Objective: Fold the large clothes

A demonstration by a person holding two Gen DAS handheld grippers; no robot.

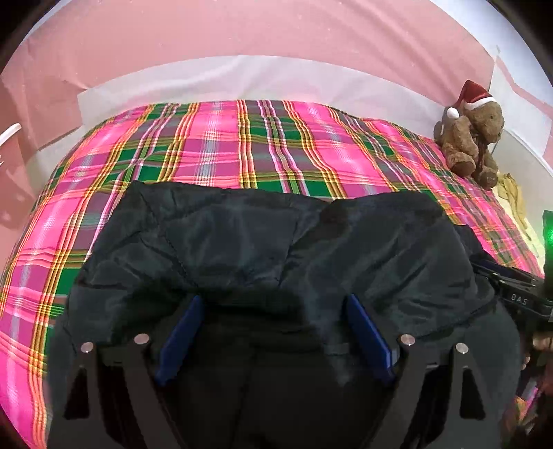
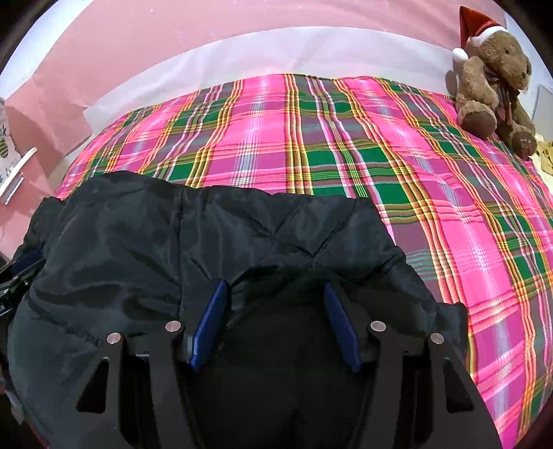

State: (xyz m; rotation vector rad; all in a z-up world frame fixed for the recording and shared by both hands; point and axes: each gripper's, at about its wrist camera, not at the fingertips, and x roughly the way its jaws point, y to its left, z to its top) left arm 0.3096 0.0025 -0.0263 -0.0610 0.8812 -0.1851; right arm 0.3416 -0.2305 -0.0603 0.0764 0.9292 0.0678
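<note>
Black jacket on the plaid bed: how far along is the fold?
Done: the black jacket lies bunched on the plaid blanket. In hand: the left gripper and right gripper are both open over its near edge, gripping nothing. Left: no neat fold shows; essentially all folding remains.

We see black jacket point(image 1: 276, 241), pink-green-yellow plaid blanket point(image 1: 214, 145), brown teddy bear point(image 2: 494, 79), its red-white hat point(image 2: 477, 20).
</note>
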